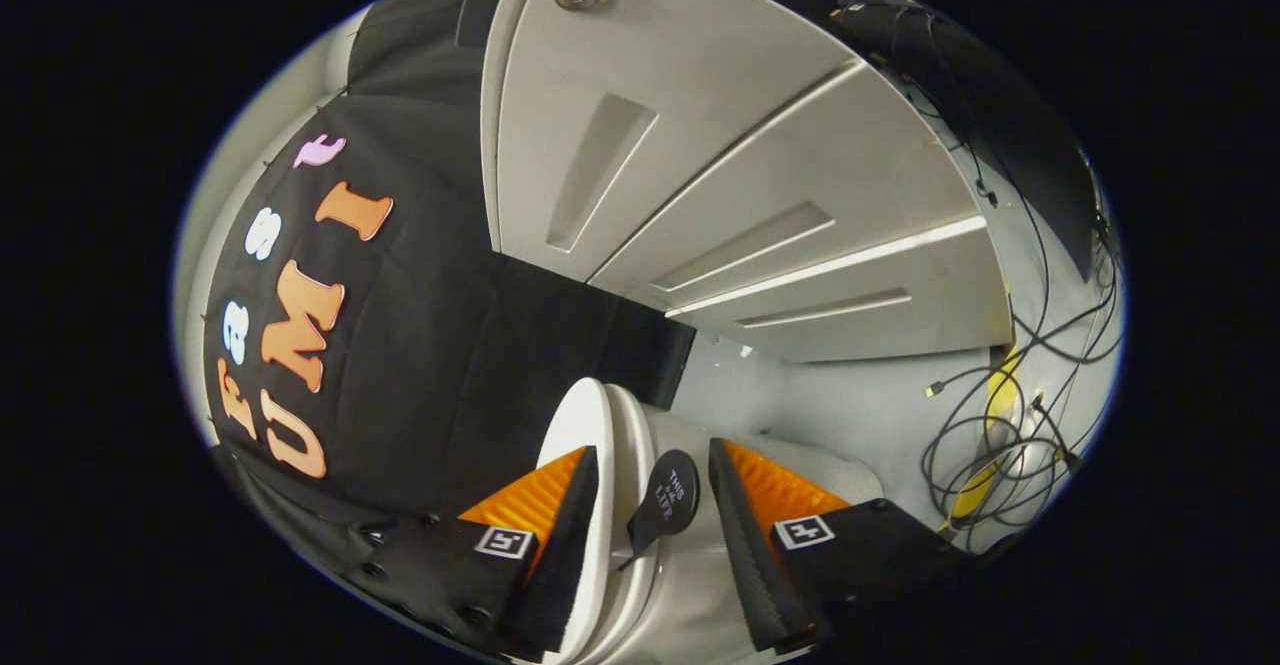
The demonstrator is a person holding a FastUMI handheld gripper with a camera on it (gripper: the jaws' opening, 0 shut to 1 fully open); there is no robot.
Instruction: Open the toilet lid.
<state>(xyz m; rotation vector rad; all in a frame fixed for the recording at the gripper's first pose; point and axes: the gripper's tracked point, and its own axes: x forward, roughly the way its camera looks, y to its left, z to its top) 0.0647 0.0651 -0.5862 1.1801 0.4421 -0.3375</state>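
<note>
Gripper (652, 465) fingers spread apart — nothing clamped. Toilet lid (598, 445) stands raised on edge btwn the fingers, close by the left one; can't tell if it touches. A dark tab (664, 501) hangs off the lid, also btwn the fingers. Toilet body (790, 455) sits just ahead, by the right finger. Beyond — white paneled door (700, 145), w/ cables (1000, 445) off to the right.

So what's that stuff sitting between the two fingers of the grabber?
In the gripper view, the raised toilet lid stands edge-on between the open gripper's fingers, with a dark teardrop-shaped tab hanging beside it. Neither finger visibly presses on them.
</note>
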